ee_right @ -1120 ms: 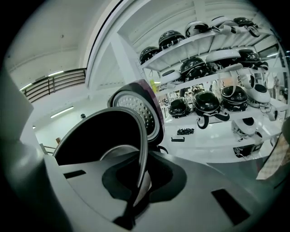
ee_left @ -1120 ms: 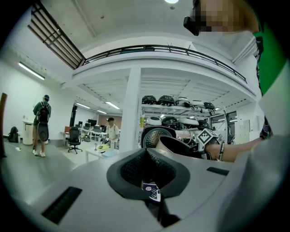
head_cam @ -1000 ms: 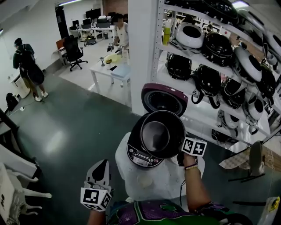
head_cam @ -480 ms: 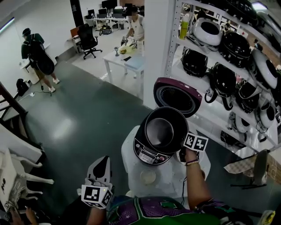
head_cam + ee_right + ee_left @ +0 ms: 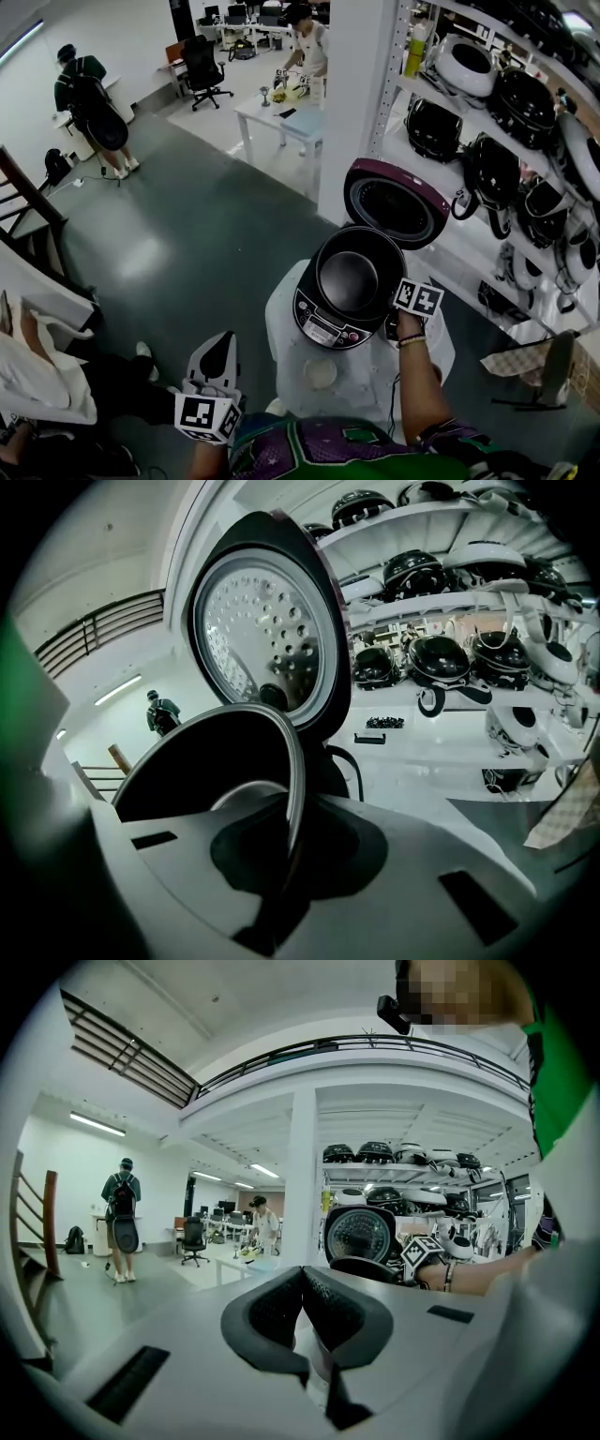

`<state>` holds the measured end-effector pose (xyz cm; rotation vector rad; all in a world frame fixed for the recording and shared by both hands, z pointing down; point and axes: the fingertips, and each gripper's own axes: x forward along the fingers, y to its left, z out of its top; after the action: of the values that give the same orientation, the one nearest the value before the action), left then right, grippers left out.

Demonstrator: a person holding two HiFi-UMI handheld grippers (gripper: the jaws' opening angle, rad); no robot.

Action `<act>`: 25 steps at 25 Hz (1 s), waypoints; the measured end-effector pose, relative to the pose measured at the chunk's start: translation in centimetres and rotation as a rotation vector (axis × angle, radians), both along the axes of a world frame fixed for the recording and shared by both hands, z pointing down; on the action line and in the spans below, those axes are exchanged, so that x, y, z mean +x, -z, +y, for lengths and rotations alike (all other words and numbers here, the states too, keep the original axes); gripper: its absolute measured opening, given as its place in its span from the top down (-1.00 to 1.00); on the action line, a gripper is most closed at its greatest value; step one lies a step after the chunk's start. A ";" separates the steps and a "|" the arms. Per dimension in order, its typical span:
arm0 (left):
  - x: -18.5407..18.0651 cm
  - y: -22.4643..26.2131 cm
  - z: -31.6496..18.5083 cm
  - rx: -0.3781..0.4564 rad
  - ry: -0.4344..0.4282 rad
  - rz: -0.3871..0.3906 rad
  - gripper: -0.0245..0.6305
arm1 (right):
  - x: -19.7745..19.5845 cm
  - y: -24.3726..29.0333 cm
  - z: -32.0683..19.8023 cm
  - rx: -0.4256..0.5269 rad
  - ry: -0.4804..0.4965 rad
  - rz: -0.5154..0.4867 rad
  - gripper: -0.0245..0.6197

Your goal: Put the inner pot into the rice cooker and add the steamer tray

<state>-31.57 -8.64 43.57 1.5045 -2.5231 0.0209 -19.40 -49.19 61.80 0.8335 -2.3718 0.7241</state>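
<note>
The black rice cooker (image 5: 319, 323) stands on a small white round table (image 5: 281, 328) with its maroon lid (image 5: 394, 202) swung up. The dark inner pot (image 5: 354, 277) sits low in the cooker's mouth; whether it is fully seated I cannot tell. My right gripper (image 5: 394, 317) is shut on the pot's right rim; in the right gripper view the rim (image 5: 286, 761) runs between the jaws of my right gripper (image 5: 279, 832), below the lid's perforated inner plate (image 5: 262, 639). My left gripper (image 5: 214, 367) hangs shut and empty at the lower left. In the left gripper view my left gripper (image 5: 305, 1290) points at the cooker lid (image 5: 359, 1234).
A small white round dish (image 5: 320, 373) lies on the table in front of the cooker. Shelves (image 5: 525, 141) full of rice cookers run along the right, beside a white pillar (image 5: 361, 84). People stand far off by a desk (image 5: 281, 112). Stairs (image 5: 28, 216) are at the left.
My right gripper has brought the inner pot down toward the cooker's mouth. The left gripper has stayed in place. The head view has shifted, so the whole scene slid right.
</note>
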 end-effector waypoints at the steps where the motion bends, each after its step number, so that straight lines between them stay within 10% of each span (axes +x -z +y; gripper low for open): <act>1: 0.0 -0.2 0.1 -0.001 0.002 0.001 0.86 | -0.1 -0.3 -0.1 0.002 0.003 0.011 0.84; 25: -1.0 0.1 1.6 -0.001 -0.003 -0.004 0.86 | -0.9 -1.7 0.1 0.030 0.031 0.083 0.63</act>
<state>-32.55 -7.05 43.50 1.5098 -2.5236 0.0258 -20.31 -49.08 63.54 0.8220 -2.3210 0.6309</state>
